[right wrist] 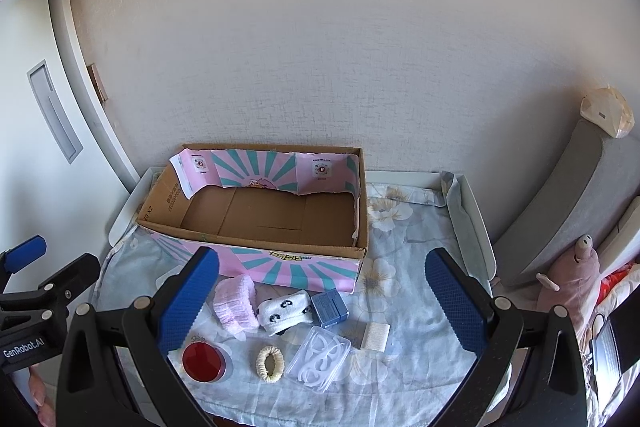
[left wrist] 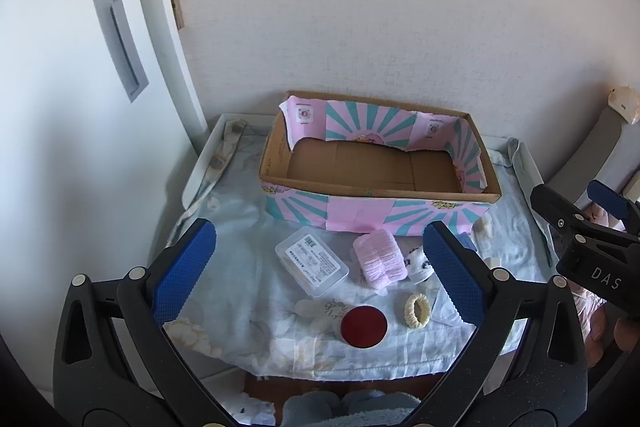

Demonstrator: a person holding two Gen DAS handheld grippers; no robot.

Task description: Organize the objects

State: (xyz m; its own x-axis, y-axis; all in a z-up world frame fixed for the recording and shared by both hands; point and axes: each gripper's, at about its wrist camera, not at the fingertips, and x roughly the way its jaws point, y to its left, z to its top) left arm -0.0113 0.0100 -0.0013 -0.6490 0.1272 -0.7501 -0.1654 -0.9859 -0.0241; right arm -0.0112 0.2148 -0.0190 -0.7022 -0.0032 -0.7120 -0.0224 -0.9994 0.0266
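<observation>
Small white-rimmed table (right wrist: 476, 211) against the wall, covered with a pale blue floral cloth (right wrist: 404, 267). Open cardboard box lined with pink-and-teal sunburst paper (right wrist: 256, 215) sits at the far edge, toward the far-left corner, long axis parallel to the wall; inside shows bare cardboard only.

Loose items lie in a cluster between the box's near wall and the table's near edge:
- pink knitted roll (right wrist: 236, 303), just beside the box's near wall
- white sock roll with dark prints (right wrist: 284, 311), touching the pink one on its right
- small blue box (right wrist: 330, 307), right of the sock, just beside it
- clear plastic case with a barcode label (left wrist: 312, 261), left of the pink roll, long axis diagonal to the table edge
- second clear plastic case holding white ring-shaped parts (right wrist: 320, 357), near edge, also diagonal
- small white ribbed block (right wrist: 376, 335), right of that case
- cream fabric hair tie (right wrist: 271, 363), flat, near edge
- round jar with a dark red lid (right wrist: 204, 361), left of the hair tie, upright

Left gripper (left wrist: 316, 275) hovers above the cluster, jaws spread wide, nothing between the blue pads. In its view the labelled case, pink roll, hair tie and red lid fall between the fingers.

Right gripper (right wrist: 320, 303) likewise fully spread and empty, tilted down at the cluster; most items fall between its fingers, and its left finger partly covers the pink roll and the jar. Each gripper shows at the side of the other's view.

A grey padded headboard (right wrist: 560, 207) and a pink plush toy (right wrist: 572, 279) are right of the table.
</observation>
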